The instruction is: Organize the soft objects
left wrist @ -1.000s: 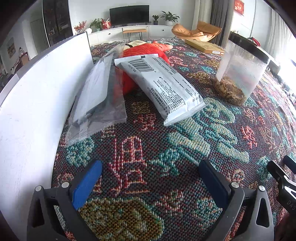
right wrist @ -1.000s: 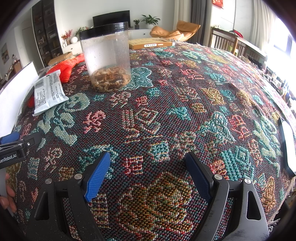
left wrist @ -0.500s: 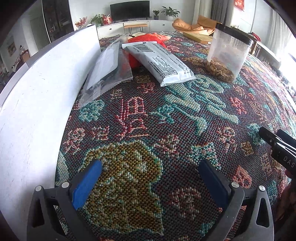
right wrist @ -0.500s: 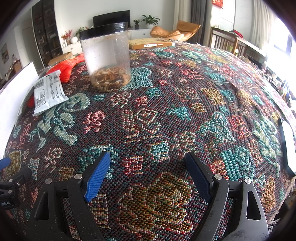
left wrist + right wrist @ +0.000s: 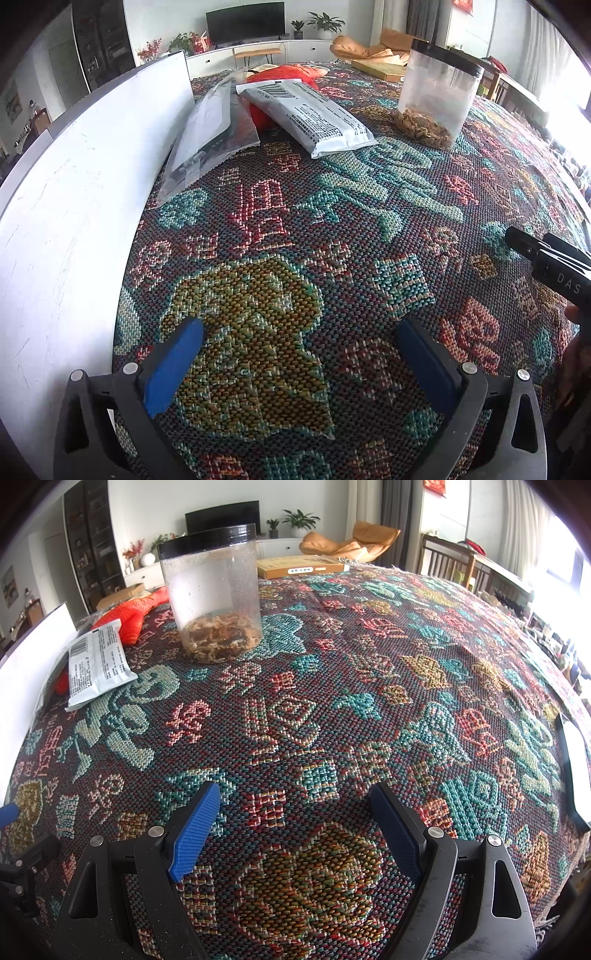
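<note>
On the patterned cloth (image 5: 332,229) a white printed pouch (image 5: 306,114) rests partly on a red soft item (image 5: 258,114). Beside them a clear grey plastic bag (image 5: 210,133) leans on a white board (image 5: 74,206). My left gripper (image 5: 299,332) is open and empty, well short of the bags. In the right wrist view the pouch (image 5: 96,661) and the red item (image 5: 136,613) lie far left. My right gripper (image 5: 295,794) is open over bare cloth, holding nothing. Its black body (image 5: 546,258) shows at the right of the left wrist view.
A clear jar with a black lid (image 5: 214,594) holds brown pieces and stands right of the pouch. A flat yellow box (image 5: 303,566) lies at the far edge. A white-faced flat panel (image 5: 576,760) sits at the right edge. Chairs and furniture stand beyond the table.
My left gripper has drawn back from the bags toward the near edge, so they look smaller and farther. The right gripper has stayed still. Both remain open.
</note>
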The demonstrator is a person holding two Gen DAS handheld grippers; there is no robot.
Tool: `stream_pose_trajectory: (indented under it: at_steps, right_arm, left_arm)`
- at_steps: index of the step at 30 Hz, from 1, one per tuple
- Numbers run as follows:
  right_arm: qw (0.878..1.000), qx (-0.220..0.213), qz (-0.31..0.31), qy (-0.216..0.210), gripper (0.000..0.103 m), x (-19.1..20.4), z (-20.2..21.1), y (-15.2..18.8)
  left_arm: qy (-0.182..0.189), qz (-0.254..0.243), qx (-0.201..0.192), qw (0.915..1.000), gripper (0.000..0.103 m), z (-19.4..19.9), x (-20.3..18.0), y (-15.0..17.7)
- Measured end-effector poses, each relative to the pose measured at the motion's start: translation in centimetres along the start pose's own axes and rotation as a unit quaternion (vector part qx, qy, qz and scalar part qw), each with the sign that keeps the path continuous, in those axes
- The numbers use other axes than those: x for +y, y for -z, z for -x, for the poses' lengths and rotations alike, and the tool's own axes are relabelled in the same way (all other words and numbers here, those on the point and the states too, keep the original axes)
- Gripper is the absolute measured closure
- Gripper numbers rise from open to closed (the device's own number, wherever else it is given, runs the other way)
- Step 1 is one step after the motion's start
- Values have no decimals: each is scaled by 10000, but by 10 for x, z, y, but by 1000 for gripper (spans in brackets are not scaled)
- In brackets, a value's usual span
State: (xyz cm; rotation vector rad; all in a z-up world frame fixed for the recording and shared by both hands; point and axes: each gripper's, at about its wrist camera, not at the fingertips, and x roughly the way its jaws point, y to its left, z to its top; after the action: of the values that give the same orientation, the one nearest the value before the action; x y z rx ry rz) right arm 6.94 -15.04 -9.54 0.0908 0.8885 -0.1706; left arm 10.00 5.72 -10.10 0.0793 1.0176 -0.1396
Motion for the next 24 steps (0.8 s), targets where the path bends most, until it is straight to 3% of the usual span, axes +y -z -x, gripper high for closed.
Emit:
stream_pose_trajectory:
  at_steps: [16, 18, 20, 24]
  right_arm:
    - [10000, 16, 0, -69, 17, 3, 1, 1]
    - [9995, 60, -24, -299, 17, 6, 8, 1]
    - [9959, -47, 70, -906, 17, 17, 15, -7]
    - [9848, -67, 1008, -1411, 17, 72, 13, -47]
  left_arm:
    - [48, -60, -299, 9995, 0, 3, 0, 7]
    - [51, -58, -340, 9994, 0, 3, 0, 7]
    - [50, -49, -365, 9993, 0, 4, 1, 8]
    - [40, -31, -388, 9992, 0, 4, 1, 10]
